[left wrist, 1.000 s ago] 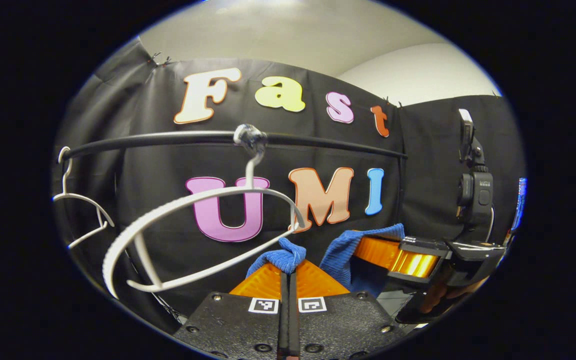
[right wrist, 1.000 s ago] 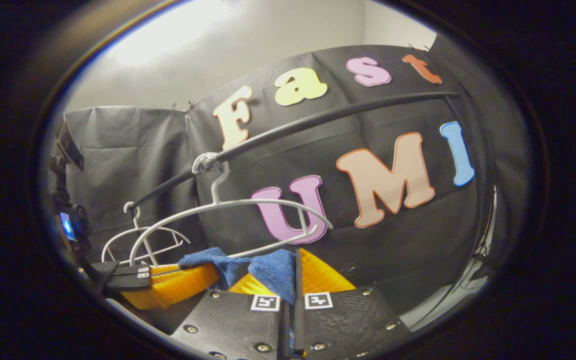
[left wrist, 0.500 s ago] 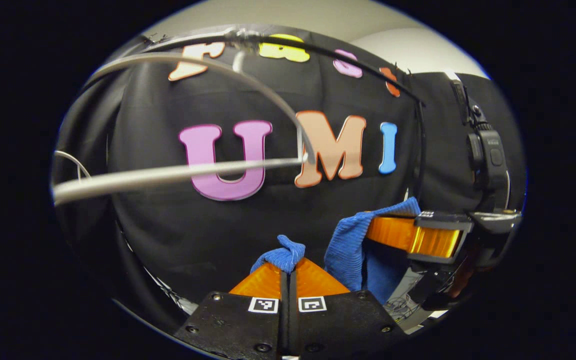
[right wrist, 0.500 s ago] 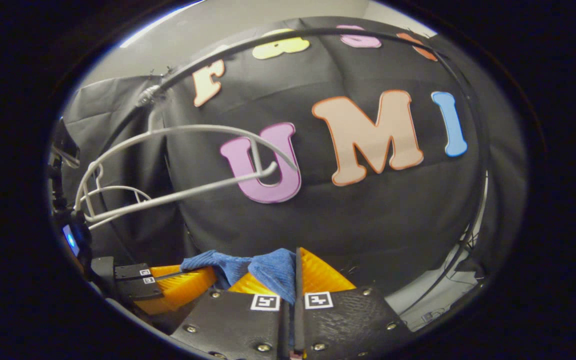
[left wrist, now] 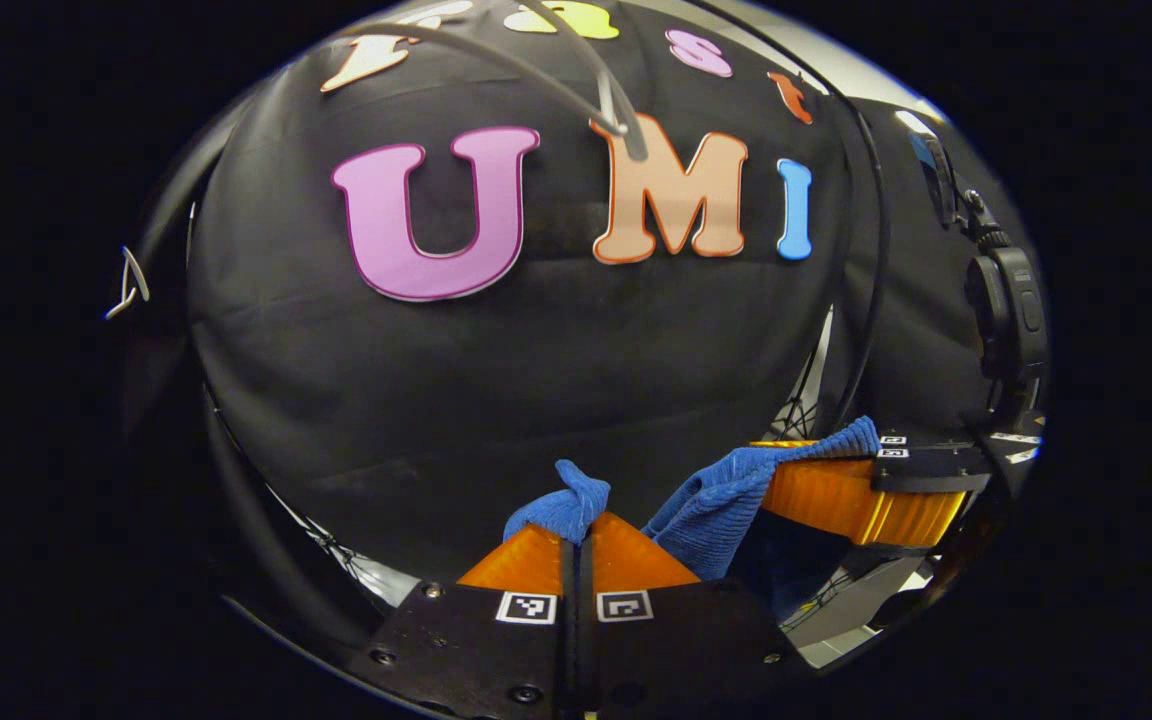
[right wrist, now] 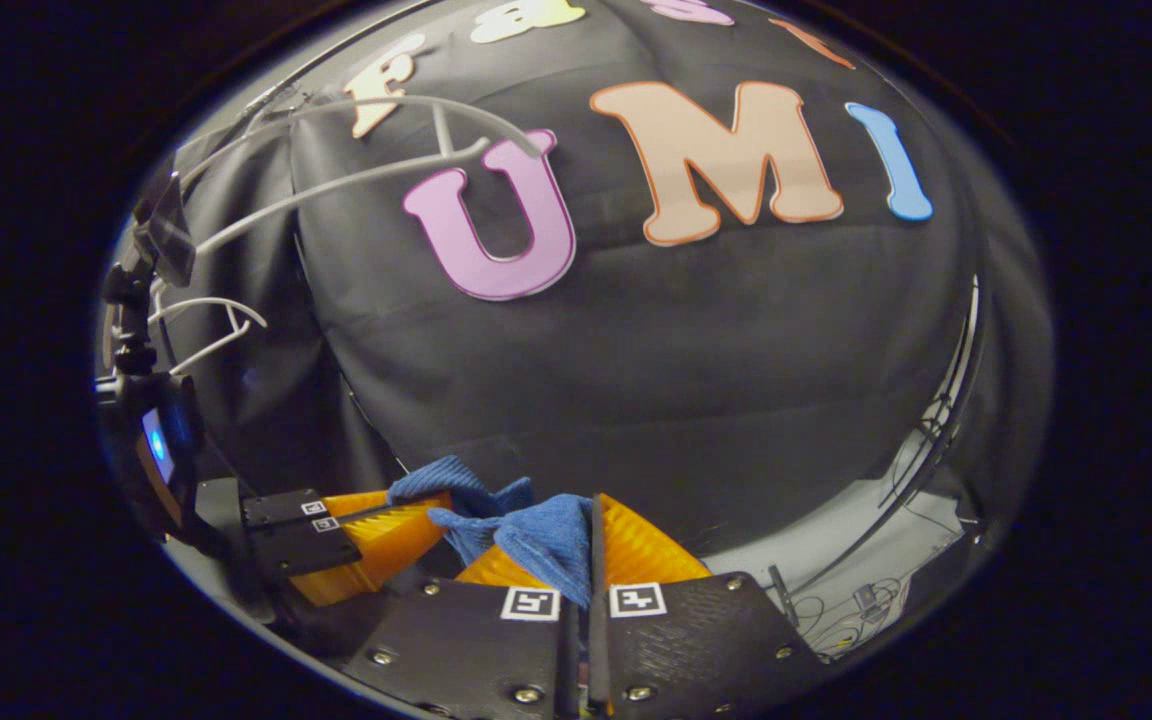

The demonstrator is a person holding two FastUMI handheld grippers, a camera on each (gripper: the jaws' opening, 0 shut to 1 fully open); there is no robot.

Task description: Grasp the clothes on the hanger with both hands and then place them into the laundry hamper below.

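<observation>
**Left gripper view and right gripper view: garment off the hanger, descent under way**

In the left gripper view, the left gripper (left wrist: 577,535) is clenched on a bunched fold of the blue garment (left wrist: 716,505), both orange fingers (left wrist: 636,555) pressed together with cloth between them. To the right, the right gripper (left wrist: 836,490) holds the other end of the same cloth. In the right gripper view, the right gripper (right wrist: 591,540) is likewise clamped on blue fabric (right wrist: 541,535), with the left gripper (right wrist: 376,530) nearby at lower left, cloth slack between the two.

Compared with one second ago, the white hanger (right wrist: 376,170) and the black rail have climbed from the centre of both views to the top edge, and the hanger carries no cloth. The white hanger's tip (left wrist: 626,120) now sits high above the garment. Both grippers have therefore dropped, taking the garment down with them.

Judgement: removal is complete; lowering toward the hamper is in progress. The hamper itself is not visible, so release should wait until it comes beneath the cloth.
</observation>
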